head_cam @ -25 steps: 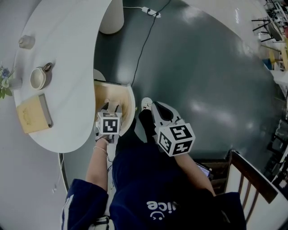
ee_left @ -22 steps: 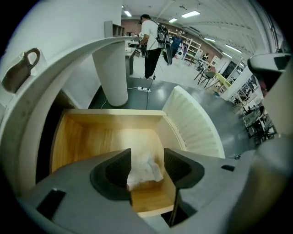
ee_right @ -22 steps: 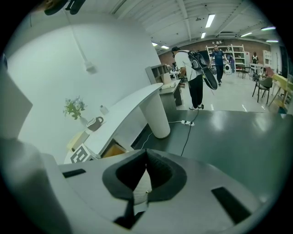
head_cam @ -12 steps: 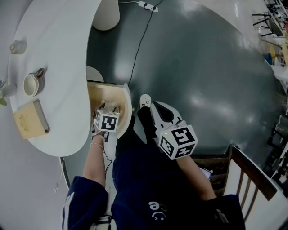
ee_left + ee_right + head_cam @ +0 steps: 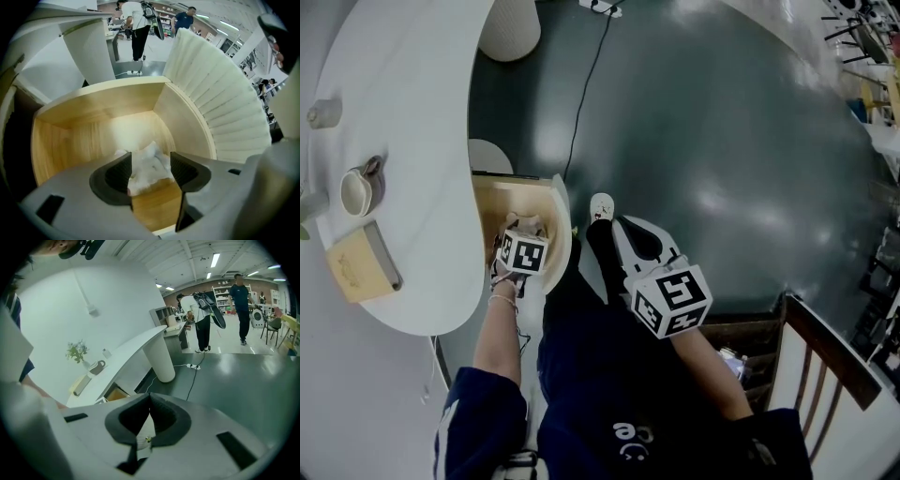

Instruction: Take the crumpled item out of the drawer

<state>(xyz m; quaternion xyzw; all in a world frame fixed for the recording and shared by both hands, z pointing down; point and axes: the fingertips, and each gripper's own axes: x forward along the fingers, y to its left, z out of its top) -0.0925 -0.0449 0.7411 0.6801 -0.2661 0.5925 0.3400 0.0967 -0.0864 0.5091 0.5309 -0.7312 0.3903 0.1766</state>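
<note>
- Down below, the dark floor (image 5: 722,141) fills most of the head view, and it looks the same as a second ago.
- Next comes the big white table (image 5: 403,141). It sits a bit further left and lower in the head view than before, with a mug (image 5: 358,187) and a tan book (image 5: 358,262) on top.
- Under the table edge, the wooden drawer (image 5: 93,112) stands pulled out, just beside the person's dark trouser leg (image 5: 581,309).
- The left gripper (image 5: 151,159) points straight down into the drawer. It is lower and deeper inside than a second ago, when it was up near the rim.
- Its jaws have just been opening and now stand wide apart, one on each side of the crumpled item, not squeezing it.
- The right gripper (image 5: 149,401) is above the person's knee, in the same spot as before, with its jaws pressed together and nothing between them.
- The crumpled item (image 5: 146,171) is white and lies on the drawer bottom, between the left jaws.
</note>
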